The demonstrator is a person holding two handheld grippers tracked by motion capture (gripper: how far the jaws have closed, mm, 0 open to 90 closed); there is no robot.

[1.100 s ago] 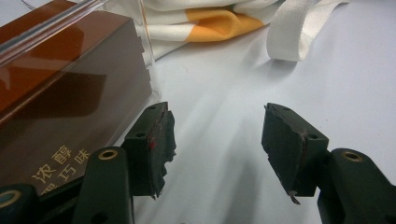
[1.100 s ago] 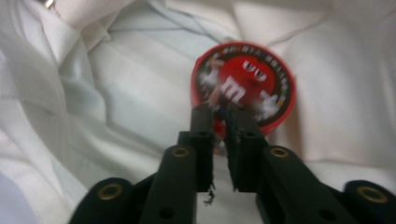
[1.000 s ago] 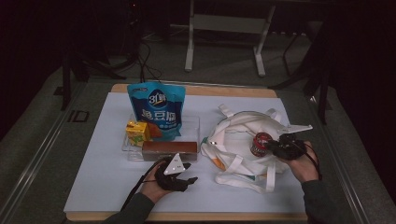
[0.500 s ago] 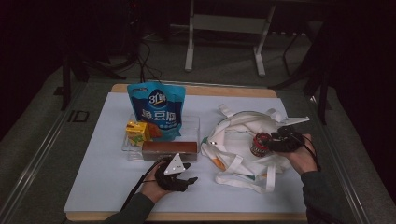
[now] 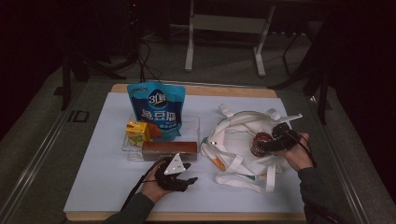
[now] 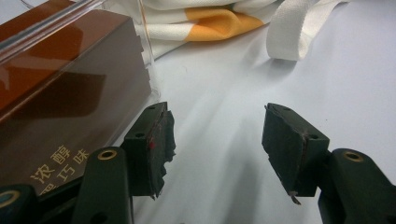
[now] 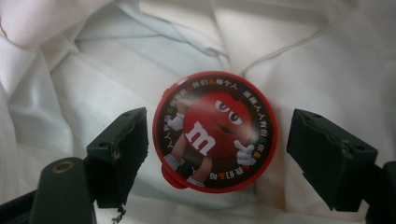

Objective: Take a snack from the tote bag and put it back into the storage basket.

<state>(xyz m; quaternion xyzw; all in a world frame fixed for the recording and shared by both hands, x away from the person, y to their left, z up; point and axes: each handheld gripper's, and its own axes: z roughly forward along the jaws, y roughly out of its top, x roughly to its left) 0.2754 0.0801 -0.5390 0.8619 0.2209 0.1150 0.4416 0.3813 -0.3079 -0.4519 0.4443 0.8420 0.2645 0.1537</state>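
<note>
A round candy tub with a red cartoon lid (image 7: 215, 133) sits in the mouth of a white cloth bag (image 5: 238, 133). My right gripper (image 7: 217, 151) straddles it. Its jaws have just been opening, and the tub (image 5: 258, 142) stands between them with a gap on the right side, no pad pressing on it. In the high view the right gripper (image 5: 270, 143) lies over the bag's right half. My left gripper (image 5: 188, 176) rests on the white mat at the front. It is open (image 6: 217, 144) with nothing between its fingers, just right of a brown box (image 6: 60, 102).
The brown box (image 5: 169, 148) lies along the front of a clear tray (image 5: 194, 123), which also holds a blue snack pouch (image 5: 157, 109) and a yellow carton (image 5: 137, 132). Bag straps (image 6: 292, 28) trail onto the mat (image 5: 107, 186). Dark floor and a stand lie behind the table.
The right gripper's jaws have spread apart off the red-lidded tub, and that hand has shifted slightly to the right. The tub stays in the bag. The left hand has kept still.
</note>
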